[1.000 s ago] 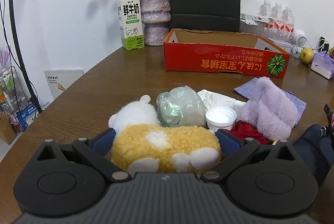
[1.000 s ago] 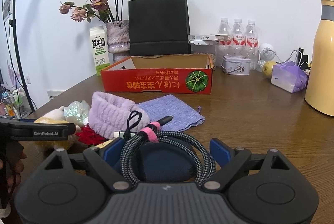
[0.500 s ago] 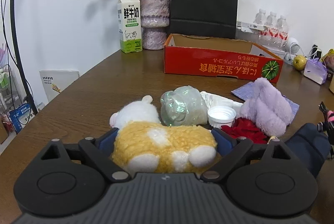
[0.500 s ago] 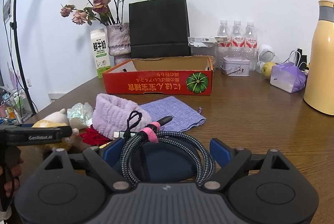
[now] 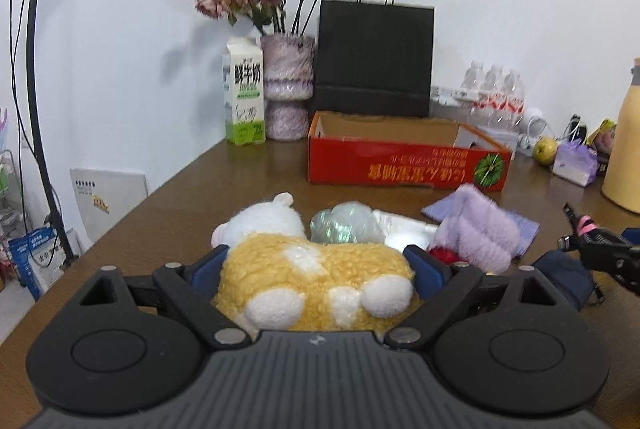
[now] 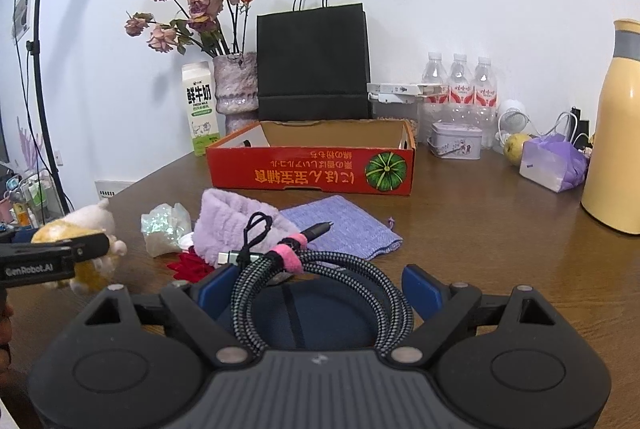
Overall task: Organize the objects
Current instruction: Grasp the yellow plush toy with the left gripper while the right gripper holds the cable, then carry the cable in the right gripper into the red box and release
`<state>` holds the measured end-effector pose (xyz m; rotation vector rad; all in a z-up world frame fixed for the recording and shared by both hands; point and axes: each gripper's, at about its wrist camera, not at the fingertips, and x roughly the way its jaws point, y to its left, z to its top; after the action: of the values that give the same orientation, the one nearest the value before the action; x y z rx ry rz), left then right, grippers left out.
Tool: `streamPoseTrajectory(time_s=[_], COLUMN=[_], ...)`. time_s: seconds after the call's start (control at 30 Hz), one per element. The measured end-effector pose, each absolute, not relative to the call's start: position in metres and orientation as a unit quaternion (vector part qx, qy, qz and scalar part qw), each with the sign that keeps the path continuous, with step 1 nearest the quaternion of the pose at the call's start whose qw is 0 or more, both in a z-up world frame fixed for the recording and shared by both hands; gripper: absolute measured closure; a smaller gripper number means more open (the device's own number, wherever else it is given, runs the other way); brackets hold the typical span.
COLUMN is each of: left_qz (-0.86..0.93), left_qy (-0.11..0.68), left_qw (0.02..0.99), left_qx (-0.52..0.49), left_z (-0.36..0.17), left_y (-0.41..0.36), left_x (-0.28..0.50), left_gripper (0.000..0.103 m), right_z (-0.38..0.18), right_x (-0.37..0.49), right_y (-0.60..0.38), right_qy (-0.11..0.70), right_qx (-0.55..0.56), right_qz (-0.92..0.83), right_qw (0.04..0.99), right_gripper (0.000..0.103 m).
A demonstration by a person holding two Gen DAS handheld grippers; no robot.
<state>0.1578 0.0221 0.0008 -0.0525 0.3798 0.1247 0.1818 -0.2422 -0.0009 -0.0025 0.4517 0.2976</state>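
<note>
I have the left gripper (image 5: 318, 263) closed on the plush toy (image 5: 316, 279), its blue pads pressed into the yellow fleece on both sides. From the right wrist view the toy looks lifted clear of the table (image 6: 480, 229), though I can't be sure of that. The right gripper (image 6: 316, 285) is closed around a navy pouch (image 6: 308, 317) with a coiled braided cable (image 6: 320, 293) lying on top, bound by a pink strap; the pads sit tight against the pouch's sides.

As I judge it, the sorting has barely started. The red cardboard box (image 6: 312, 171) at the back of the table seems the likely place for these things, and what I can see of its inside holds nothing (the floor is mostly hidden behind the front wall). Left on the table between me and the box: a crumpled shiny plastic bag (image 5: 346, 227), a white cup (image 5: 408, 241), something red (image 6: 188, 265), a fluffy lilac headband (image 6: 236, 221) and a blue-violet cloth (image 6: 348, 225) under it. So both hands are loaded and nothing is delivered yet.

Readable writing: the left gripper's side says "GenRobot.AI" in the right wrist view. The milk carton (image 6: 201, 109) reads "鲜牛奶" with "FRESH MILK" beneath. The box carries upside-down Japanese print and a green pumpkin picture; I can't read it reliably.
</note>
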Motion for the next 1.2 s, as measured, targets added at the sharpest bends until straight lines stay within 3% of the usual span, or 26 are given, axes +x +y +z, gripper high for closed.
streamPoseTrajectory(time_s=[0.5, 1.2], left_qz=[0.008, 0.011], left_qy=[0.105, 0.072], left_qw=[0.994, 0.996], left_qx=[-0.014, -0.046], left_z=[0.051, 0.087], left_y=[0.000, -0.001], left_x=[0.163, 0.248], left_gripper=[0.011, 0.011], right_z=[0.027, 0.067], right_x=[0.193, 0.275], right_y=[-0.225, -0.204], right_qy=[0.181, 0.146], right_qx=[-0.012, -0.006], right_qz=[0.151, 0.150], right_qw=[0.972, 0.978], right_gripper=[0.014, 0.014])
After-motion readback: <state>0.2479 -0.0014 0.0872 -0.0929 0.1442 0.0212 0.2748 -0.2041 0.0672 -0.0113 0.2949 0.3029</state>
